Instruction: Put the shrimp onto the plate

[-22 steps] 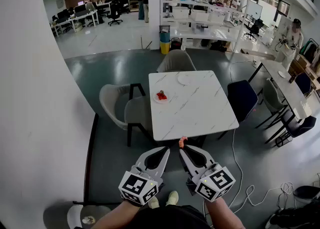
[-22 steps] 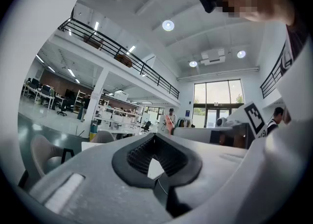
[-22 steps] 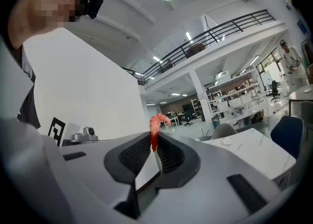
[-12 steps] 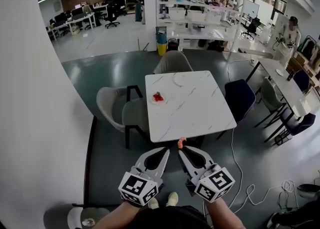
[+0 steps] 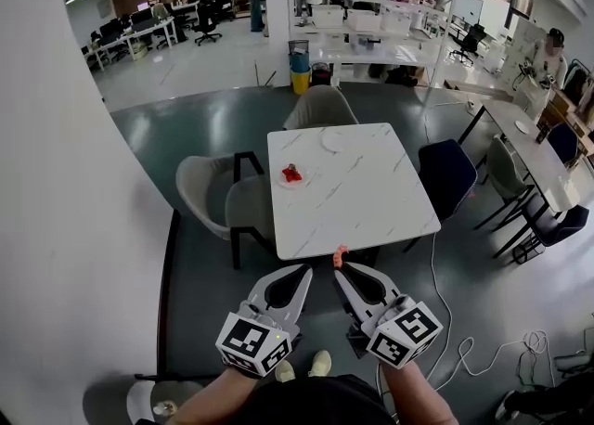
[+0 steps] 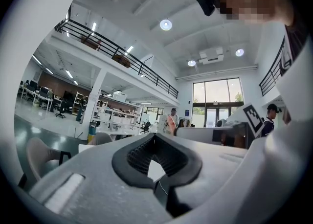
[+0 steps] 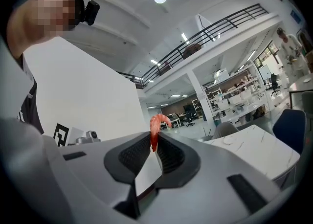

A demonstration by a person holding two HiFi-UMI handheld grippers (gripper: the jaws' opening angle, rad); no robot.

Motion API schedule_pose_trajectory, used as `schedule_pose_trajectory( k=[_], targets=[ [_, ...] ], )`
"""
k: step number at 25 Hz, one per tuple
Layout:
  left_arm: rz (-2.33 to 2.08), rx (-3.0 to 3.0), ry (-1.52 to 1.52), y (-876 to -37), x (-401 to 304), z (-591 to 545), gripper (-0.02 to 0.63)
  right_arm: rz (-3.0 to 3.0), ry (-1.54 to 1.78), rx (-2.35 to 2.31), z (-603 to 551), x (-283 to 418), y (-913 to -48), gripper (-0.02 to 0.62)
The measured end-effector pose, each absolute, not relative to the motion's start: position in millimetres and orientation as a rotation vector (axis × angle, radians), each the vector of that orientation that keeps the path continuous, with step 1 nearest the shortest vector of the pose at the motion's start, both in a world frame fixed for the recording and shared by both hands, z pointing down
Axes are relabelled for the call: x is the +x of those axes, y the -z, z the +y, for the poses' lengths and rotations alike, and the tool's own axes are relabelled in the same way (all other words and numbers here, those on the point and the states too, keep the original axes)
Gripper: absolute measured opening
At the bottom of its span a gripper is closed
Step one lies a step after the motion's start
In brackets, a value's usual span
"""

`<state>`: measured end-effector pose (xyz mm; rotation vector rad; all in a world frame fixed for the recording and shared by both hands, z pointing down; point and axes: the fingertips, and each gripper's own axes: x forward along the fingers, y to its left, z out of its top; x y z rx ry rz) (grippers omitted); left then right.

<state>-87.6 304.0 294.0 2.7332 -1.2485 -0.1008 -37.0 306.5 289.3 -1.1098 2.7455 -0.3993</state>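
My right gripper [image 5: 339,266] is shut on a pink shrimp [image 5: 340,253], which sticks up from the tips just short of the table's near edge. In the right gripper view the shrimp [image 7: 157,123] curls above the closed jaws of that gripper [image 7: 153,142]. My left gripper [image 5: 305,269] hovers beside it, shut with nothing in it; the left gripper view shows this gripper [image 6: 154,137] with bare pads. On the left side of the white marble table [image 5: 371,200] lies a small plate [image 5: 291,175] with red shrimp on it. A second, bare plate [image 5: 334,142] lies near the far edge.
Grey chairs [image 5: 218,200] stand at the table's left and far side, a dark blue chair [image 5: 447,177] at its right. A white wall [image 5: 65,182] runs along my left. Cables [image 5: 464,354] trail over the floor at the right. Other desks and people are far off.
Both grippers keep their pose, the right one still holding the shrimp. The head view has shifted slightly, so the table sits a little higher and further left in the picture.
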Motion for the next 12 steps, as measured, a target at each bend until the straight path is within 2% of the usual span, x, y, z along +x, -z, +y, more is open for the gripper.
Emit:
schedule_pose_trajectory(
  k=[12],
  targets=[
    [-1.293,2.726,0.074,-299.0,-61.8,266.5,0.009,2.724,0.44,-1.076,267.4,0.4,-299.2,0.048]
  ],
)
